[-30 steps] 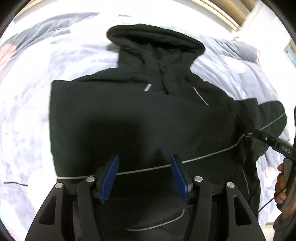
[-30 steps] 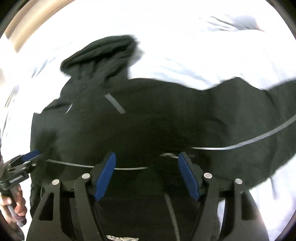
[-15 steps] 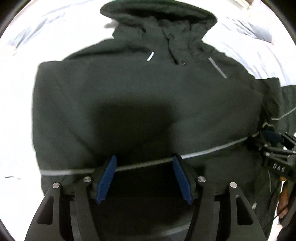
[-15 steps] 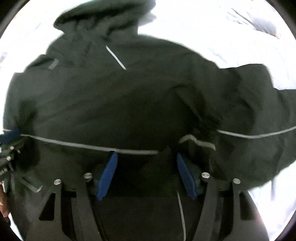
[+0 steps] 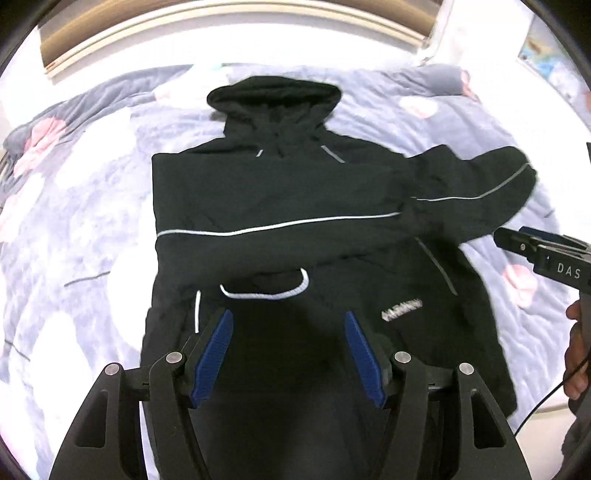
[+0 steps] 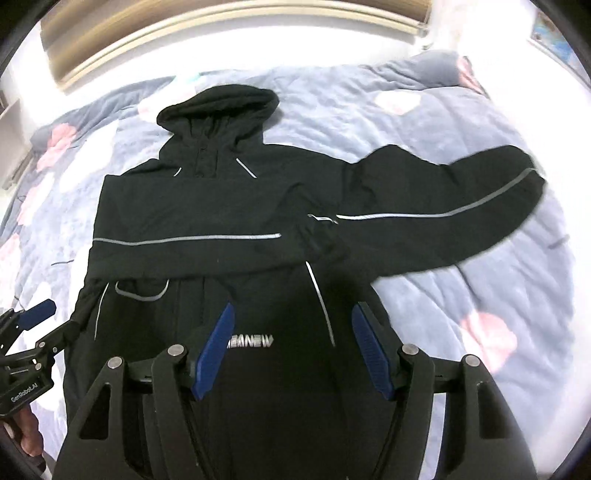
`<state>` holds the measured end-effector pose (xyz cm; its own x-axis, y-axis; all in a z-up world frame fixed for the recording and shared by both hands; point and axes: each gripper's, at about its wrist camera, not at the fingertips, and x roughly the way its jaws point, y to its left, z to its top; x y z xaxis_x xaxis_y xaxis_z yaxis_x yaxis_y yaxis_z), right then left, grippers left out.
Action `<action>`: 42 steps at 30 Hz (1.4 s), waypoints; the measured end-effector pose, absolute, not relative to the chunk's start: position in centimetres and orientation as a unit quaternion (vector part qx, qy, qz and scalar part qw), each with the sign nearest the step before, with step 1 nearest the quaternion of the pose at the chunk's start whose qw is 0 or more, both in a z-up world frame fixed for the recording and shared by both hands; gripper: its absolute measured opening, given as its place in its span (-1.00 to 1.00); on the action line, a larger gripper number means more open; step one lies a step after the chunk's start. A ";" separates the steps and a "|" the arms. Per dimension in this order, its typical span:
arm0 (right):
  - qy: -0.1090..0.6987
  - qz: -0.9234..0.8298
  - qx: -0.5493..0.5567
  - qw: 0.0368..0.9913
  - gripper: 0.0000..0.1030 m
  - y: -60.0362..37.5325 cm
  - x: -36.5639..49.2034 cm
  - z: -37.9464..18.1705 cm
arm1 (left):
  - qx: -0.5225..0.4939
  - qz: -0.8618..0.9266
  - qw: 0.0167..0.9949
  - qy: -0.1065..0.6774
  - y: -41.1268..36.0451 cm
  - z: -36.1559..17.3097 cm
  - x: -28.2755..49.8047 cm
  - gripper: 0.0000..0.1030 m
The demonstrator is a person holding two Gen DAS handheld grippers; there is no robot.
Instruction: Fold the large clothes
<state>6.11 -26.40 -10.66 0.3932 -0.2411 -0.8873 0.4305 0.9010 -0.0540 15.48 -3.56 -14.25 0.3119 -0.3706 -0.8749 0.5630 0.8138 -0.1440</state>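
A black hooded jacket (image 5: 280, 199) with thin reflective stripes lies flat on the bed, hood away from me; it also fills the right wrist view (image 6: 207, 221). Its left sleeve is folded across the chest. Its right sleeve (image 6: 450, 210) sticks out to the right over the quilt. My left gripper (image 5: 288, 347) is open and empty, held above the jacket's lower front. My right gripper (image 6: 293, 343) is open and empty above the white logo (image 6: 251, 341). Each gripper shows at the edge of the other's view, the right gripper (image 5: 535, 251) and the left gripper (image 6: 33, 332).
The jacket lies on a blue-grey quilt (image 6: 424, 122) with pink flower prints. A pale wooden headboard (image 6: 221, 33) runs along the far side of the bed. The quilt shows bare on both sides of the jacket.
Both grippers have pulled back and up from the jacket. The whole jacket and the headboard have come into view. The left sleeve lies folded across the chest.
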 end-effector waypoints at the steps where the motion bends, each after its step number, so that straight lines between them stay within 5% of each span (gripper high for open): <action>1: 0.510 -0.209 0.089 0.830 0.33 -26.1 4.9 -9.9 | 0.091 -0.292 0.805 0.508 -3.6 -14.0 14.7 0.27; 12: 0.483 -0.207 0.104 0.845 0.34 -31.0 -2.1 -7.0 | 0.077 -0.281 0.822 0.490 -4.7 -10.4 6.7 0.27; 29: 0.449 -0.293 0.158 0.829 0.34 -60.0 -5.1 -4.7 | 0.039 -0.194 0.838 0.508 -14.7 -10.2 0.5 0.27; 42: 0.433 -0.294 0.319 0.790 0.35 -77.7 1.2 -11.9 | 0.062 -0.123 0.822 0.553 -19.1 -12.8 4.0 0.27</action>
<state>1.22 -77.66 -11.93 0.4523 -0.1890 -0.8716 0.7410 0.6236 0.2493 4.02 -19.08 -12.80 0.3582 -0.1327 -0.9242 0.2702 0.9622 -0.0334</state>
